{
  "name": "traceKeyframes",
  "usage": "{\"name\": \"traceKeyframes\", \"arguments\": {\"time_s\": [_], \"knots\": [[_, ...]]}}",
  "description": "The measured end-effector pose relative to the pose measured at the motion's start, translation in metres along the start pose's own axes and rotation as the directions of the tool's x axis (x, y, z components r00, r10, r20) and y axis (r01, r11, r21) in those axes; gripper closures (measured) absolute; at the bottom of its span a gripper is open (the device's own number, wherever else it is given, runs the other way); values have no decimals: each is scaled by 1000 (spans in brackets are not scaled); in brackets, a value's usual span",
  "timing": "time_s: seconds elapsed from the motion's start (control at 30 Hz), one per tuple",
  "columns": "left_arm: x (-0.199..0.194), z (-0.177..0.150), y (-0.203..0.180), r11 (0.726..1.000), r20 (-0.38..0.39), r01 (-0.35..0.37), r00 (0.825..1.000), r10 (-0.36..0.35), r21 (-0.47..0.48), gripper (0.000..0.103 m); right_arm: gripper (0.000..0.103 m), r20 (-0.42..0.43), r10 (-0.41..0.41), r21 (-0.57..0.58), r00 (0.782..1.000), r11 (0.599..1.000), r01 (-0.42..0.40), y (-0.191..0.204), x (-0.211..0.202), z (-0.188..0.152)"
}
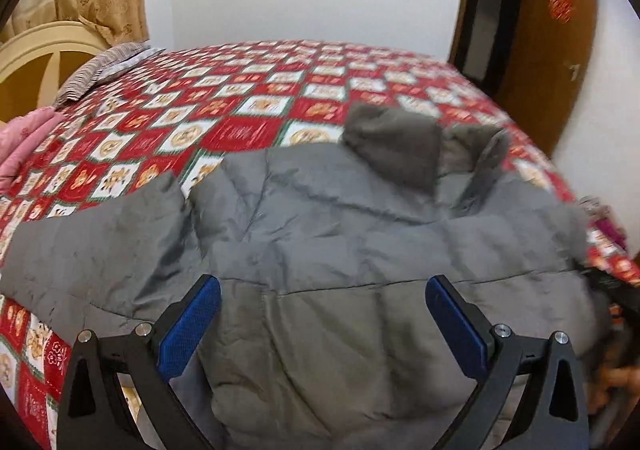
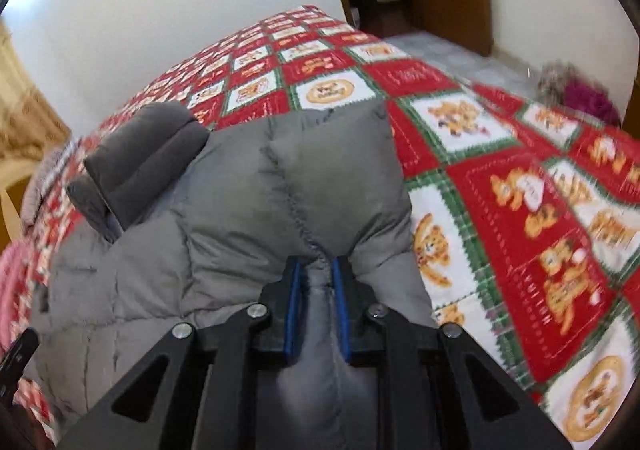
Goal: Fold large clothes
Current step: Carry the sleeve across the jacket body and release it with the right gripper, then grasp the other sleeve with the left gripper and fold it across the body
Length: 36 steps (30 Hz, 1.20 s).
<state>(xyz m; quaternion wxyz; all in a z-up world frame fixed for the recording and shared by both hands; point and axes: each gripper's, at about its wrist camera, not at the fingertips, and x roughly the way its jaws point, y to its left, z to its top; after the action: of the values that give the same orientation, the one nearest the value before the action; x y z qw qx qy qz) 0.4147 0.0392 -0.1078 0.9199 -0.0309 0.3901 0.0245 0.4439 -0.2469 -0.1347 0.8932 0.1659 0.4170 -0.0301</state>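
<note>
A grey padded jacket (image 1: 320, 242) lies spread across the near part of a bed, its darker collar (image 1: 394, 145) at the far side. My left gripper (image 1: 322, 294) hovers over the jacket's body, jaws wide open, nothing between the blue pads (image 1: 192, 326). In the right wrist view the same jacket (image 2: 224, 217) has its sleeve folded over the body, the collar (image 2: 140, 165) at the left. My right gripper (image 2: 318, 278) is shut on a pinched fold of the sleeve (image 2: 332, 177), the cloth bunched between its blue pads.
The bed wears a red, white and green patterned cover (image 1: 224, 97) (image 2: 520, 177). A striped pillow (image 1: 100, 69) and pink bedding (image 1: 20, 145) lie at the left by a cream headboard (image 1: 40, 49). A brown door (image 1: 552, 53) stands open at the right.
</note>
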Motion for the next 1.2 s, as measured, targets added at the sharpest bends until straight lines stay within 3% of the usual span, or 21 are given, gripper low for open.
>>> {"name": "traceKeyframes", "arguments": {"time_s": [0.07, 0.13, 0.2, 0.43, 0.6, 0.7, 0.77, 0.93, 1.0, 1.13, 1.2], "knots": [[14, -6, 8, 999, -19, -51, 999, 51, -2, 1, 80, 54, -2, 9, 999, 1000, 1, -3, -16, 3], [21, -10, 14, 997, -24, -70, 997, 69, -11, 1, 80, 151, -24, -22, 988, 999, 28, 5, -39, 9], [29, -13, 19, 997, -32, -76, 997, 75, -33, 1, 80, 183, -38, -77, 982, 996, 53, 17, -44, 13], [46, -21, 20, 997, -64, -69, 996, 66, -44, 1, 80, 56, -48, -110, 997, 992, 54, 25, 8, -6], [52, -22, 19, 997, -74, -64, 995, 61, -44, 1, 82, 58, -57, -118, 997, 991, 64, 19, 15, -13], [54, -22, 15, 996, -75, -83, 994, 81, -28, 1, 82, 67, -105, -154, 992, 981, 114, 28, 15, -16], [53, -22, 16, 996, -75, -82, 994, 79, -30, 1, 81, 75, -180, -194, 981, 962, 191, 39, 6, -18], [52, -22, 19, 997, -72, -65, 996, 61, -47, 1, 77, 132, -21, -250, 991, 967, 54, 71, -45, -47], [52, -22, 19, 997, -72, -65, 996, 61, -47, 1, 60, 120, 13, -280, 993, 960, 22, 83, -49, -61], [51, -22, 21, 997, -71, -55, 996, 51, -51, 1, 56, 26, -10, -311, 1000, 950, 18, 87, -11, -85], [49, -23, 25, 998, -76, -34, 997, 30, -56, 1, 56, 30, -4, -312, 1000, 950, 13, 85, -7, -85]]}}
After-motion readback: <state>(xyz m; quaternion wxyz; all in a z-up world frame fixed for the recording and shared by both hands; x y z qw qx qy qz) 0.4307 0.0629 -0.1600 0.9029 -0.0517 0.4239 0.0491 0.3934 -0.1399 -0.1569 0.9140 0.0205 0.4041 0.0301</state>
